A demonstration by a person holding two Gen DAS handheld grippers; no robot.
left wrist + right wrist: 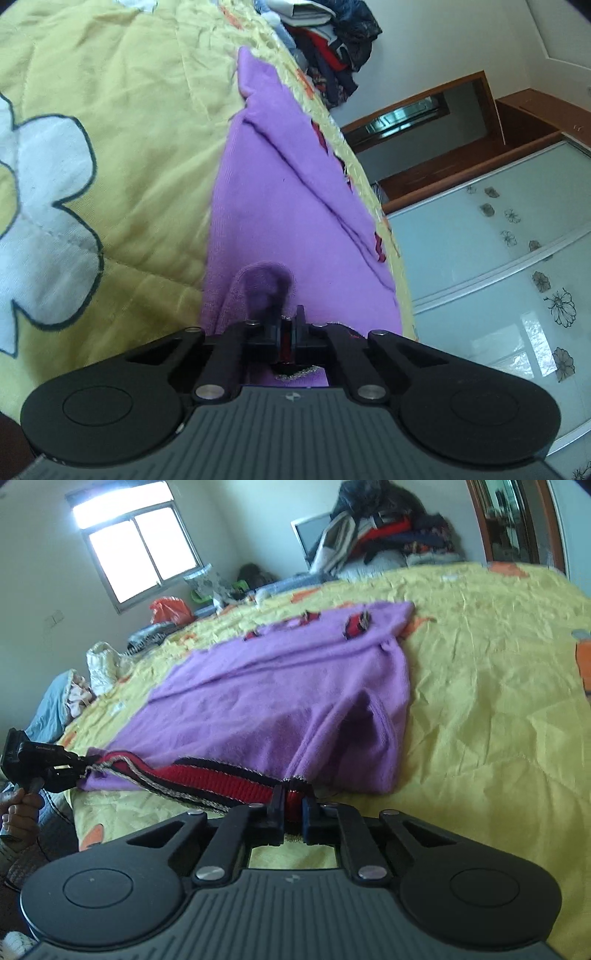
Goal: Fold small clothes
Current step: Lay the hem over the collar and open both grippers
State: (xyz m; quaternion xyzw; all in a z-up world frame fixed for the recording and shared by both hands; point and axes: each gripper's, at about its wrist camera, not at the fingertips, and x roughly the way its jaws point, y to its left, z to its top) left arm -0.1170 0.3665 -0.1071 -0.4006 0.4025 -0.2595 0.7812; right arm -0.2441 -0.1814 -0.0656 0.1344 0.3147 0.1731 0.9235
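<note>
Right claw (293,805), nearest the lens, is clamped tight on the red-and-dark striped hem band (221,784) of the purple sweater (280,698). Left claw (79,770), seen far left in the right wrist view, is closed on the other end of the same band; its own camera shows the jaws nearly together with red band and purple knit pinched between.

Largest to smallest:
- Bed with yellow quilt (480,709): carries the sweater, which lies spread across it, one sleeve folded over the body.
- Sweater: hem lifted off the quilt, band stretched fairly straight between the two claws. Judgement: gripping both hem corners keeps the edge taut and square, ready to carry the hem over towards the collar.
- Clothes pile (388,535) at the far end of the bed, well apart.

Containers: none holding anything that I can make out.
</note>
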